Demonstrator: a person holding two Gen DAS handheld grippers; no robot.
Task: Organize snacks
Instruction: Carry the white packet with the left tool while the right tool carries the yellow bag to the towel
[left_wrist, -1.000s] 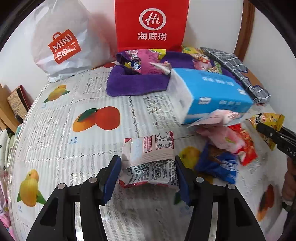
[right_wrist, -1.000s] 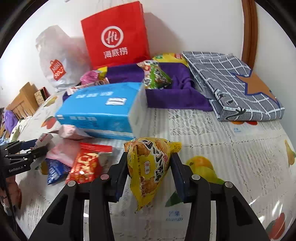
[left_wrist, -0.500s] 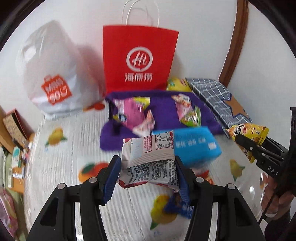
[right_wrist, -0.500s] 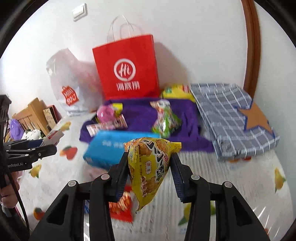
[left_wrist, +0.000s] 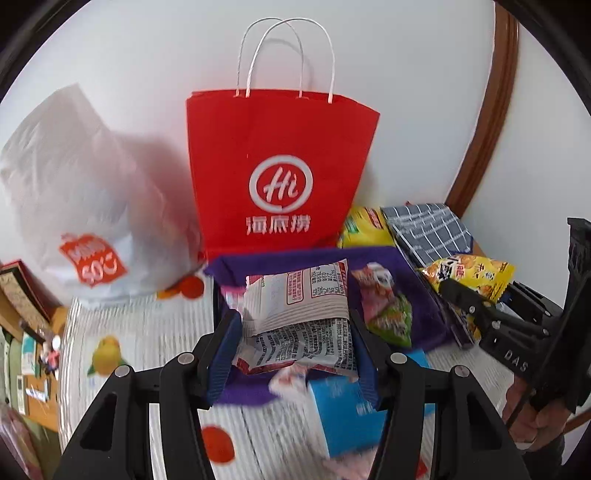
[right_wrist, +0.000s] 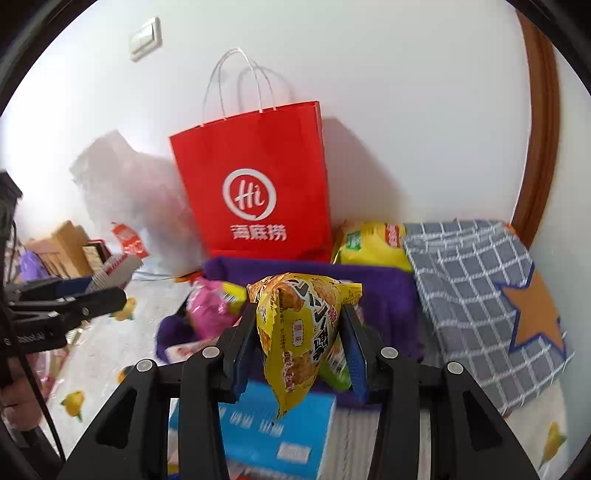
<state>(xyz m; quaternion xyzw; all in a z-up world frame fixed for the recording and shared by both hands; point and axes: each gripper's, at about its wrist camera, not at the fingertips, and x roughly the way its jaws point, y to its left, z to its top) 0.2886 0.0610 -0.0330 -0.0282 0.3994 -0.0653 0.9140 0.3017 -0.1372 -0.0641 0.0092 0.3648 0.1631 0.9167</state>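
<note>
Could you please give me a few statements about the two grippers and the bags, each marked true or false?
1. The left gripper is shut on a white snack packet. True.
2. The right gripper is empty. False: it is shut on a yellow snack bag.
3. The red paper bag lies flat. False: it stands upright against the wall.
4. A blue tissue pack lies below the right gripper. True.

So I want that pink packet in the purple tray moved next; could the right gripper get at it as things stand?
Probably not yet. The right gripper is shut on the yellow snack bag, so its jaws are taken. The pink packet lies uncovered in the purple tray, so the way looks free once the bag is released.
</note>
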